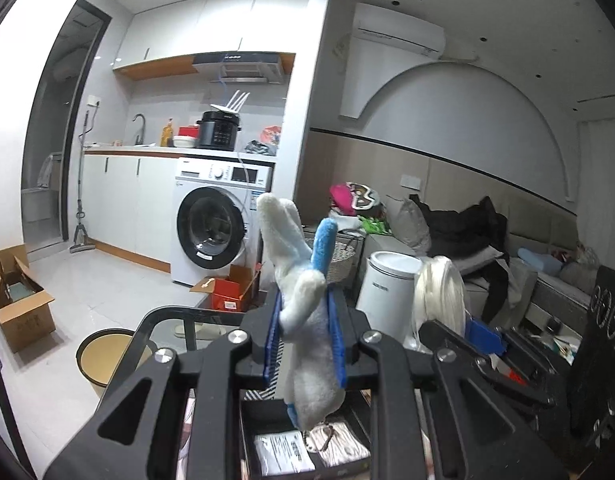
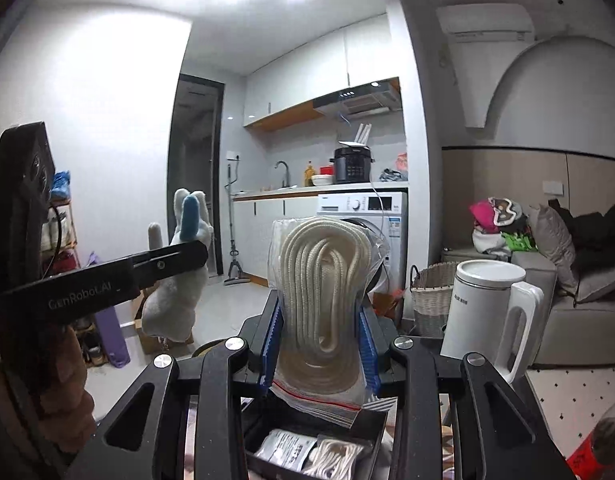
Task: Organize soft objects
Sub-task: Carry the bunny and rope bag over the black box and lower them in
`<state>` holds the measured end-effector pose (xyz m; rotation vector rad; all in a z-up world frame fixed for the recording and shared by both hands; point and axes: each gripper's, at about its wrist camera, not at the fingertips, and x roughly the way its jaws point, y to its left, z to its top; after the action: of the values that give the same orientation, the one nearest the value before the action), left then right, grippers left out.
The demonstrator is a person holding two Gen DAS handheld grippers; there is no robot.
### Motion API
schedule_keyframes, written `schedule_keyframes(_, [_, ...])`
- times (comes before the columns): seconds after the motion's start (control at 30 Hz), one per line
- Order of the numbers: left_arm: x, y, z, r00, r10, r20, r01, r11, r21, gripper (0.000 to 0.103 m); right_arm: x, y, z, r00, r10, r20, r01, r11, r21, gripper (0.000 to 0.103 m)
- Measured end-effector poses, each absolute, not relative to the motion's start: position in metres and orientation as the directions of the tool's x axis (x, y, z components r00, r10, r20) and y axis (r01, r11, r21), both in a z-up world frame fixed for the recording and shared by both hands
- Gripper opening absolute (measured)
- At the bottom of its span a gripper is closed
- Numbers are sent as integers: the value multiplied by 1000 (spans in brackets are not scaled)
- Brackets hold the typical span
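My left gripper [image 1: 305,316] is shut on a white and blue plush toy [image 1: 299,292] and holds it upright in the air. The toy also shows in the right wrist view [image 2: 179,276], clamped in the left gripper [image 2: 187,252]. My right gripper [image 2: 321,332] is shut on a clear zip bag of coiled white rope [image 2: 325,300], held upright above a black tray [image 2: 263,432]. That bag shows in the left wrist view [image 1: 437,300] to the right. The tray [image 1: 251,420] holds a white packet [image 2: 285,450] and another rope bundle [image 2: 339,456].
A white kettle [image 2: 487,312] stands to the right beside a wicker basket [image 2: 429,296]. A washing machine [image 1: 215,224], cardboard boxes [image 1: 19,308], a beige bin [image 1: 103,360] and a sofa [image 2: 567,304] with clothes surround the area. A black table edge [image 1: 155,320] runs below the left gripper.
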<state>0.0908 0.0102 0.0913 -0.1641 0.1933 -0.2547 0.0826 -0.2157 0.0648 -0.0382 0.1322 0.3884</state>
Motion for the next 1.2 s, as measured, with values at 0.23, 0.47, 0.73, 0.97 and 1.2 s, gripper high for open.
schedule_keyframes(0.23, [136,15,76,957,-203,-207,146,954,-261,20,112,-209,54,926,339,-167,-343,939,5,34])
schedule_keyframes(0.47, [152,6,64,943,-201,-267,132,958,-256,20,133,-217,51,924,329,-195,-328,944,39,34])
schedule_keyframes(0.73, [162,3,58,924,-203,-325,122,960,-252,20,145,-213,44,917,320,-236,-331,944,-7,34])
schedule_keyframes(0.97, [184,-7,40,860,-191,-473,95,971,-220,20,183,-201,17,830,291,-477,-336,942,-11,34])
schedule_keyframes(1.2, [207,-21,9,758,-196,-622,94,977,-193,20,211,-202,-20,712,278,-644,-331,943,41,34])
